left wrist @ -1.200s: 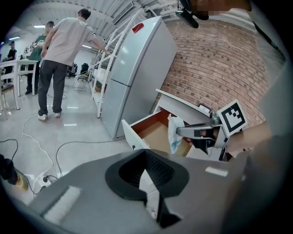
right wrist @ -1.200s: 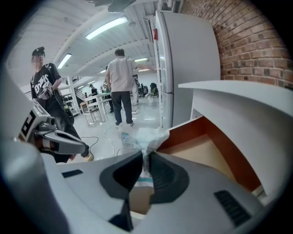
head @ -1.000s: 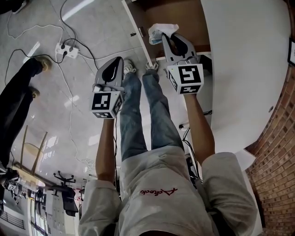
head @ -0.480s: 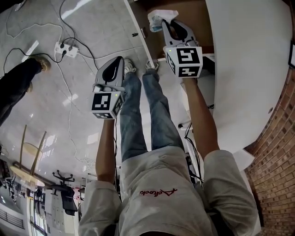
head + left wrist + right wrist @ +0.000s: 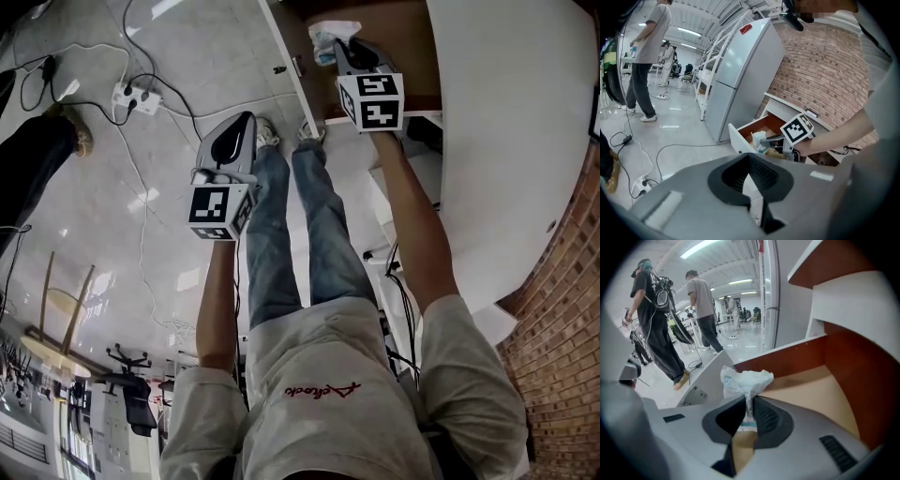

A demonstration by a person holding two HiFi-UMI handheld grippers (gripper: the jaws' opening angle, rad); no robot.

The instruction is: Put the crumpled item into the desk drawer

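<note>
My right gripper [image 5: 341, 43] is shut on a crumpled white wrapper with blue print [image 5: 328, 36] and holds it over the open desk drawer [image 5: 398, 28]. In the right gripper view the wrapper [image 5: 746, 379] sticks up from between the pads of that gripper [image 5: 750, 405], above the drawer's tan floor [image 5: 808, 390] and red-brown walls. The left gripper [image 5: 246, 120] hangs shut and empty over the floor, left of the drawer's white front [image 5: 292, 67]. Its view [image 5: 749, 161] shows the drawer [image 5: 761, 126], the wrapper [image 5: 758, 139] and the right gripper [image 5: 774, 139] from the side.
The white desk top [image 5: 511, 141] runs along the right, with a brick wall [image 5: 562, 319] beyond it. The person's legs [image 5: 314, 216] stand just before the drawer. A power strip [image 5: 134, 97] and cables lie on the floor at left. Other people [image 5: 656, 329] stand nearby, and a grey fridge [image 5: 740, 70].
My right gripper has moved forward with the wrapper, from the drawer's near edge to farther over its inside. The left gripper has stayed almost still.
</note>
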